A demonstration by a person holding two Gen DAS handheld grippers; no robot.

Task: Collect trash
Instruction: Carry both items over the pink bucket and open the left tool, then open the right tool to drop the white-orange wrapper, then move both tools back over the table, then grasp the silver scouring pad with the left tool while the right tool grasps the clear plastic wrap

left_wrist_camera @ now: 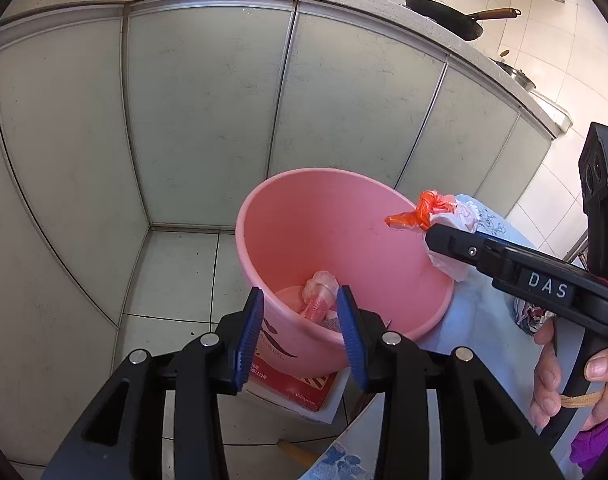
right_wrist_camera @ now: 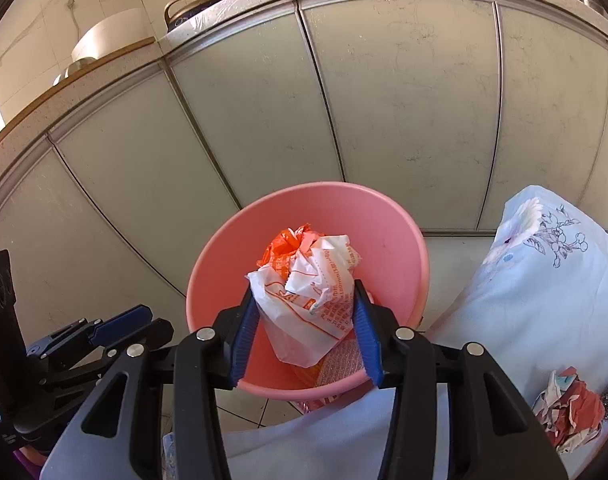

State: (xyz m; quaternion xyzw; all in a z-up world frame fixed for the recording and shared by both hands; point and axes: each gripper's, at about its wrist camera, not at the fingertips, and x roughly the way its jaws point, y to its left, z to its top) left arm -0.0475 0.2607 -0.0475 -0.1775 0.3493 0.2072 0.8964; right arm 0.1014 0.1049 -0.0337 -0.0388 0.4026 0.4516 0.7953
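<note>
A pink bin (left_wrist_camera: 327,216) stands on the floor by the cabinet, with a clear plastic bottle (left_wrist_camera: 319,294) in its bottom. My left gripper (left_wrist_camera: 300,332) is open and empty, just in front of the bin's near rim. My right gripper (right_wrist_camera: 304,320) is shut on a crumpled white and orange plastic bag (right_wrist_camera: 307,280) and holds it over the bin (right_wrist_camera: 383,220). It shows from the side in the left wrist view (left_wrist_camera: 435,240), with the bag (left_wrist_camera: 443,212) above the bin's right rim.
Grey-green cabinet doors (left_wrist_camera: 204,100) stand behind the bin, under a counter with pans (left_wrist_camera: 447,16). A pale blue flowered cloth (right_wrist_camera: 535,280) covers the surface at the right, with crumpled red and white paper (right_wrist_camera: 567,412) on it. A red and white box (left_wrist_camera: 300,392) lies under the bin.
</note>
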